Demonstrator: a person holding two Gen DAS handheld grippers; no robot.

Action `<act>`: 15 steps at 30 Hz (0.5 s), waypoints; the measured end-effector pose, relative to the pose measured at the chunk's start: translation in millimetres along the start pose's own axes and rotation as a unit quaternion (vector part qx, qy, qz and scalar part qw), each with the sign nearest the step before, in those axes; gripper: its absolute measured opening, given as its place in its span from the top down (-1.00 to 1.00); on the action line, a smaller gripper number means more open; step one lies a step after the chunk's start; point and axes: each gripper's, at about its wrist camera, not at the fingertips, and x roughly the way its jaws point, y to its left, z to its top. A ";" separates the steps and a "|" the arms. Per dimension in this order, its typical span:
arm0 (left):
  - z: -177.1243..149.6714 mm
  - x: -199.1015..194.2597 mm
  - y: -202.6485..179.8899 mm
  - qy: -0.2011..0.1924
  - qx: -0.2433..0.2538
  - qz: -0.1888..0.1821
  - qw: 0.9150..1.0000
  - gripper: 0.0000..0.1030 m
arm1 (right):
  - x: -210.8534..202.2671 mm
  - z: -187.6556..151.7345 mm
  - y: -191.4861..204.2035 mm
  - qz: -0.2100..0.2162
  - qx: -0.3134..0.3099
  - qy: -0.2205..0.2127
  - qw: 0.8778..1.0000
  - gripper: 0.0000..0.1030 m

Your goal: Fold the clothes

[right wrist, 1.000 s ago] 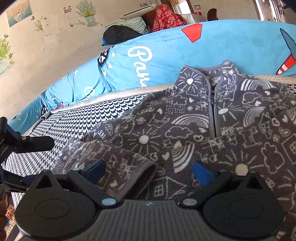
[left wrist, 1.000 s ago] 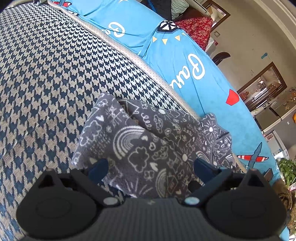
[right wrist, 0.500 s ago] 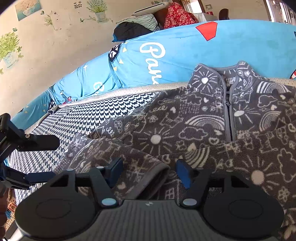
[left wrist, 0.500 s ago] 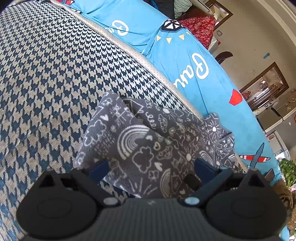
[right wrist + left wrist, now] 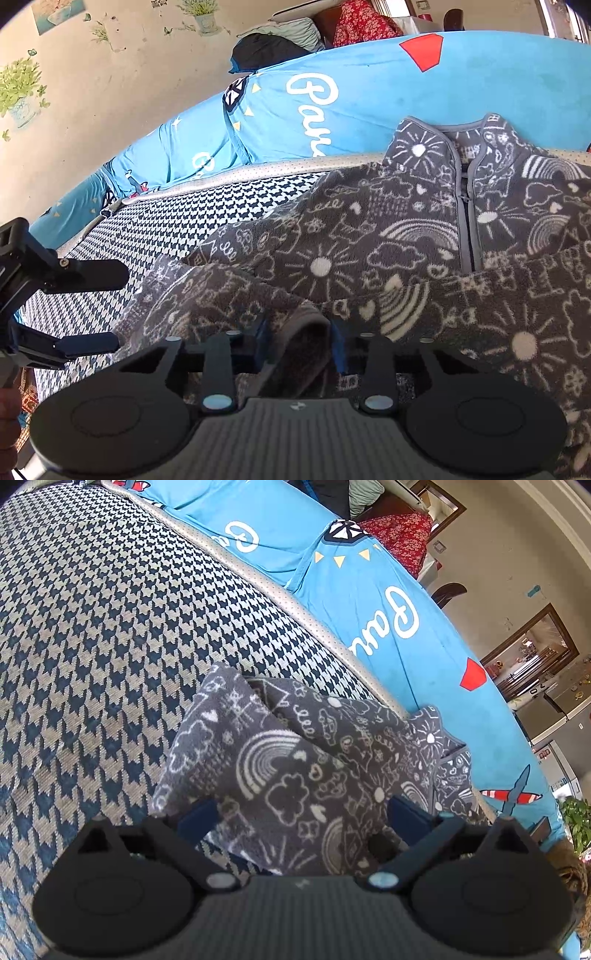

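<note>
Looking along the left tool (image 5: 301, 810), its two blue fingers stood wide apart and released, with a folded corner of the grey doodle-print fleece jacket (image 5: 295, 771) lying between and ahead of them, no pad pressing on it. The jacket rested on the houndstooth cover (image 5: 110, 627), with a blue printed sheet (image 5: 388, 602) beyond it. From the right wrist, the right tool (image 5: 301, 343) had just been closing its jaws, and its fingers were clenched on the ribbed cuff (image 5: 306, 325) of the jacket's (image 5: 369, 236) sleeve. The zipped collar lay ahead to the right. The left tool (image 5: 88, 308) hung open far to the left.
</note>
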 end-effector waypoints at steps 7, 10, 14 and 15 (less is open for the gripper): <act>0.2 -1.1 -0.3 -0.003 -0.002 -0.002 1.000 -0.92 | -11.4 10.1 8.7 0.004 -0.015 -0.023 1.000 0.79; -0.7 -1.0 -2.4 -0.004 0.000 -0.007 1.000 -0.92 | -22.1 18.7 10.1 0.009 -0.012 -0.047 0.999 0.79; -3.3 1.0 -9.1 -0.001 0.008 -0.015 1.000 -0.92 | -38.1 32.4 6.3 0.010 0.004 -0.077 0.997 0.79; -4.1 1.7 -11.1 -0.001 0.009 -0.016 1.000 -0.92 | -42.1 35.4 4.4 0.008 0.007 -0.084 0.996 0.79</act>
